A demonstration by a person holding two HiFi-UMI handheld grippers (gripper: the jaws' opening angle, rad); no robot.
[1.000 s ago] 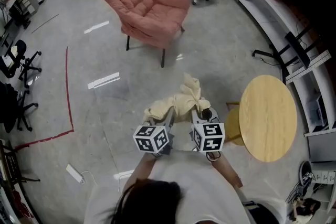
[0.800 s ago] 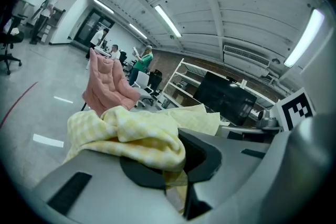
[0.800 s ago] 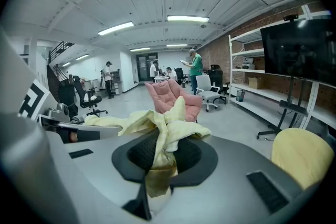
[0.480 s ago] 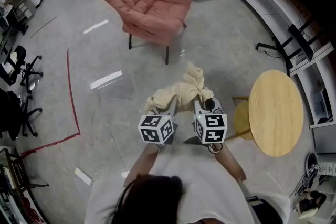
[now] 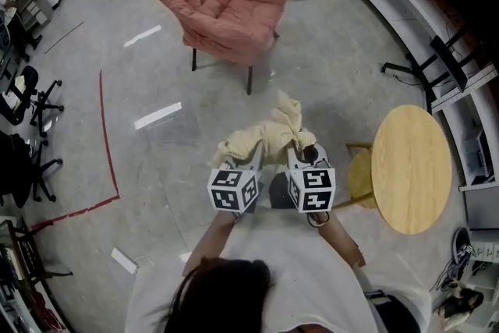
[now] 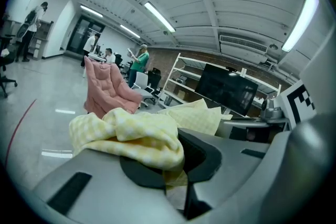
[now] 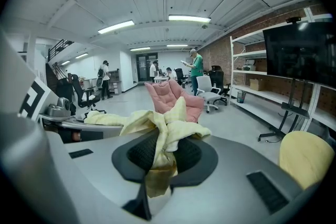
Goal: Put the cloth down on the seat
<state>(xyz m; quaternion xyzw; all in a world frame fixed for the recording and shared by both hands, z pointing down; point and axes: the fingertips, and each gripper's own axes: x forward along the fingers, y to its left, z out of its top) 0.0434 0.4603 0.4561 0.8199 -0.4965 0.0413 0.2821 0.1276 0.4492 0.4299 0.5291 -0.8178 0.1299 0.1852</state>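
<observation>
Fingers [image 7: 139,155] on cloth [image 5: 269,138], open floor [image 5: 218,101] ahead

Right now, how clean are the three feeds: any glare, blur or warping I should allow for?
Head view: sharp, edges bowed by the wide lens, white light streaks on the floor. Left gripper view: heavy fisheye, dark corners, the cloth soft up close, a ceiling lamp flaring. Right gripper view: same fisheye, but the chair reads clearly.

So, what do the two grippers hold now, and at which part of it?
Both hold the yellow cloth. The left gripper pinches one bunched end and the right gripper the other. The rest lies bunched between them.
</observation>
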